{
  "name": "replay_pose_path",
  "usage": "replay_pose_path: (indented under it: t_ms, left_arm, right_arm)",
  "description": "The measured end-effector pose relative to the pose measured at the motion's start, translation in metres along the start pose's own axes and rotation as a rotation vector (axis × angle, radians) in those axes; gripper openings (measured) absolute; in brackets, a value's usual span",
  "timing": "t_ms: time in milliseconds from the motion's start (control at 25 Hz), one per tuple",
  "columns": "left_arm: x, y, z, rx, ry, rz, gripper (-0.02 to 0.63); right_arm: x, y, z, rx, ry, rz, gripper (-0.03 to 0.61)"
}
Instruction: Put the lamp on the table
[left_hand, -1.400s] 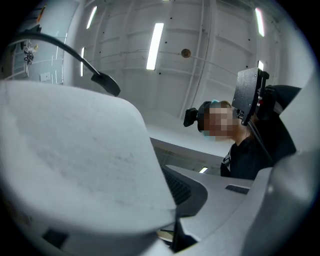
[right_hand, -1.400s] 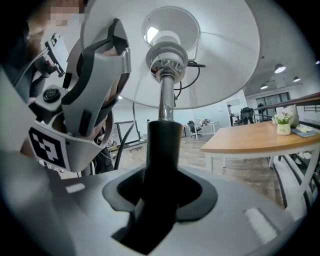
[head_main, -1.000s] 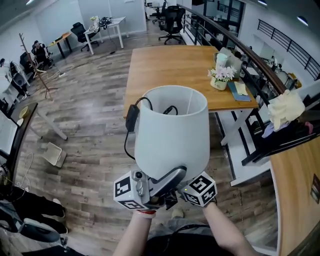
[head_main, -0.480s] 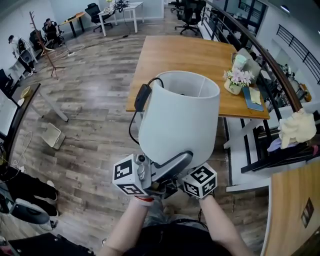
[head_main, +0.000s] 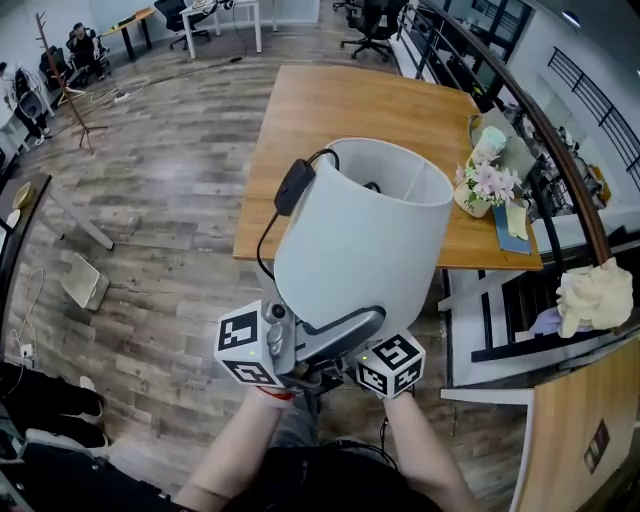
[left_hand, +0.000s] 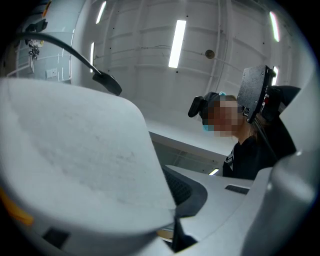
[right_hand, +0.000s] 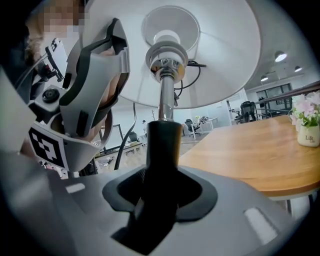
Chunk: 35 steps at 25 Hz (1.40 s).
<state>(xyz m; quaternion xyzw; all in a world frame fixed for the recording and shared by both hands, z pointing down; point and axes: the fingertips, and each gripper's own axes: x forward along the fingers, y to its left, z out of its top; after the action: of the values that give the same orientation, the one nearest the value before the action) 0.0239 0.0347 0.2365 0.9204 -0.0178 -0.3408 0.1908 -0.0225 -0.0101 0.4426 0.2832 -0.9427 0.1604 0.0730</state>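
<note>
lamp (head_main: 360, 240) is held in the air short of the table (head_main: 340, 110), over the floor off the table's near edge; in the head view the shade's upper rim overlaps that edge. no part of the lamp touches the table

right gripper (right_hand: 160, 187): jaws closed on the black stem (right_hand: 162, 145) below the socket. left gripper (left_hand: 175, 212): jaws closed on the lower edge of the shade (left_hand: 75, 160), with one jaw lying along its outer wall

cord (head_main: 293, 187) with inline switch drapes out of the shade's open top on the side toward the table's left end and loops down outside the shade; its free end is not visible

flower pot (head_main: 485, 190) and papers (head_main: 515, 222) sit at the table's right end

hazards, as judged:
- shade grip: the thin wall may dent or slip out of the left jaws if that gripper takes weight; the stem grip should carry the load
- base is hidden under the shade, so it may strike the table's near edge if not raised high enough
- loose cord may snag on a table corner or get trapped under the base, leaving the lamp tilted
- a set-down toward the table's right end risks knocking over the flower pot
</note>
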Motion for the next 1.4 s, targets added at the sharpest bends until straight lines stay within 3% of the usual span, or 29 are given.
replay_pose_path:
  t_ms: [520,1000,1400]
  left_arm:
    - [-0.012,0.113,0.064,-0.086,0.021,-0.052,0.025]
    - [-0.015,0.165,0.074,-0.140,0.046,-0.108,0.023]
    - [-0.014,0.221,0.086,-0.129,0.050,-0.078,0.020]
  right_arm:
    - [0.091,-0.081,0.039,0.023,-0.012,-0.085,0.167]
    - [0.121,-0.130,0.045,0.035,-0.001,-0.149,0.167]
    - [0.156,-0.177,0.054,0.013,0.029,-0.114,0.166]
